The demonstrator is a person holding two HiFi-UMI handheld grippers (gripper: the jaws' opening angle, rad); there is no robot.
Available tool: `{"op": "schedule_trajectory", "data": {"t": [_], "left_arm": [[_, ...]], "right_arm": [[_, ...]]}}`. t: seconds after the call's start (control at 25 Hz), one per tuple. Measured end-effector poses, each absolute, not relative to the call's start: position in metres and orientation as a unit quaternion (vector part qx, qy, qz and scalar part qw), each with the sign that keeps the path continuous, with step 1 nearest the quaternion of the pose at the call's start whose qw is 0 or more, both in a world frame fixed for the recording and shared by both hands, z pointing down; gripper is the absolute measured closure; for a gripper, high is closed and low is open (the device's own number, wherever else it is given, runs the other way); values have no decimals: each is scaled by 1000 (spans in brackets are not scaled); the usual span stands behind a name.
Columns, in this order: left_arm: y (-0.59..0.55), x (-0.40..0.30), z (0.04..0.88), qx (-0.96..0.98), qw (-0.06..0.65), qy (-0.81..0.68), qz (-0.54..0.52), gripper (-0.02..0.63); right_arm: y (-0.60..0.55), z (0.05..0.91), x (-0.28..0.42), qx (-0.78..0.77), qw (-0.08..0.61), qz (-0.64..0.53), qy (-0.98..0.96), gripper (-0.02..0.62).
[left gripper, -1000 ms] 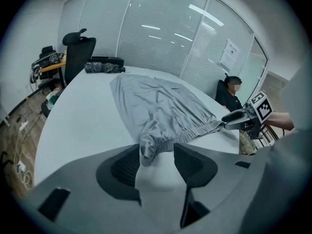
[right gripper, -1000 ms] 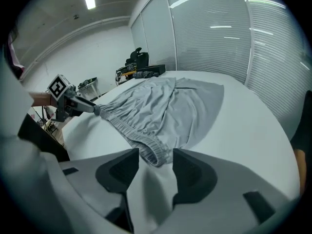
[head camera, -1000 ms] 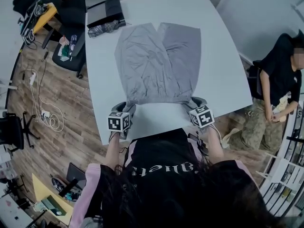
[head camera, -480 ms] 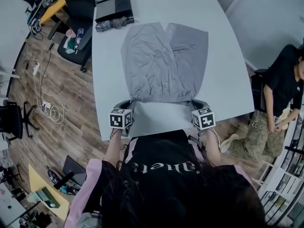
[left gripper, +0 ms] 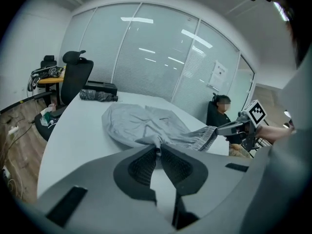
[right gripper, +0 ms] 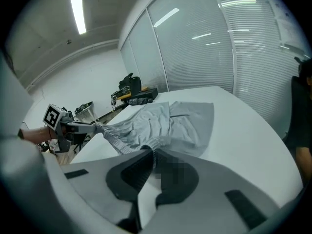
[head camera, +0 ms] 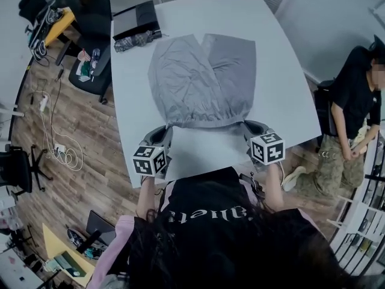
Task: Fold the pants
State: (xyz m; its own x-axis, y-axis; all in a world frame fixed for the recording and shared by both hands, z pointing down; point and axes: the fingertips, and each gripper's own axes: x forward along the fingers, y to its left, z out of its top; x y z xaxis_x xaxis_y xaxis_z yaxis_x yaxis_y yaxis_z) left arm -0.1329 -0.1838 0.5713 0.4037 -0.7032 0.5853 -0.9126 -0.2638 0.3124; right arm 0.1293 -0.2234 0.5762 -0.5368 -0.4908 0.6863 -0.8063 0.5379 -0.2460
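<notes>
The left hand-held gripper [head camera: 165,130] pinches one waistband corner of the pants [head camera: 201,77]; the right hand-held gripper [head camera: 249,126] is closing its jaws on the other

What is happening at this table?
A person is folding grey pants on a white table, with a gripper in each hand. The left gripper is shut on one corner of the waistband; the right gripper is closing its jaws on the other corner. The waistband is stretched between them, off the table, while the legs lie flat. No fold yet.

White table [head camera: 289,101] with grey pants [head camera: 198,77], a dark bundle [head camera: 137,40] and a black case [head camera: 135,20] at one corner.
</notes>
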Motion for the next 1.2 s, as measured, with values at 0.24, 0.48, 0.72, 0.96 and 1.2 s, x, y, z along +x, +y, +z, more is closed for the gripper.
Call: {"op": "schedule_trajectory", "data": {"t": [0.24,0.48,0.72,0.96,1.2], "left_arm": [[-205,-125,507,799,268,-528,101,555],[-215,-141,447,801,234,-550,27,557],[-228,-149,409,805,201,-558,1,558],[-258,-154,421,805,191,-561,37,557],[-306,-156,438,806,190,-556,68,558]], "right_arm": [[-235,525,132,402,213,298,-839,561],[-235,476,138,394,184,304,-848,563],[-246,435,148,386,179,267,-865,563],[-282,440,151,391,181,257,-865,563],[-336,451,150,386,178,262,-866,563]]}}
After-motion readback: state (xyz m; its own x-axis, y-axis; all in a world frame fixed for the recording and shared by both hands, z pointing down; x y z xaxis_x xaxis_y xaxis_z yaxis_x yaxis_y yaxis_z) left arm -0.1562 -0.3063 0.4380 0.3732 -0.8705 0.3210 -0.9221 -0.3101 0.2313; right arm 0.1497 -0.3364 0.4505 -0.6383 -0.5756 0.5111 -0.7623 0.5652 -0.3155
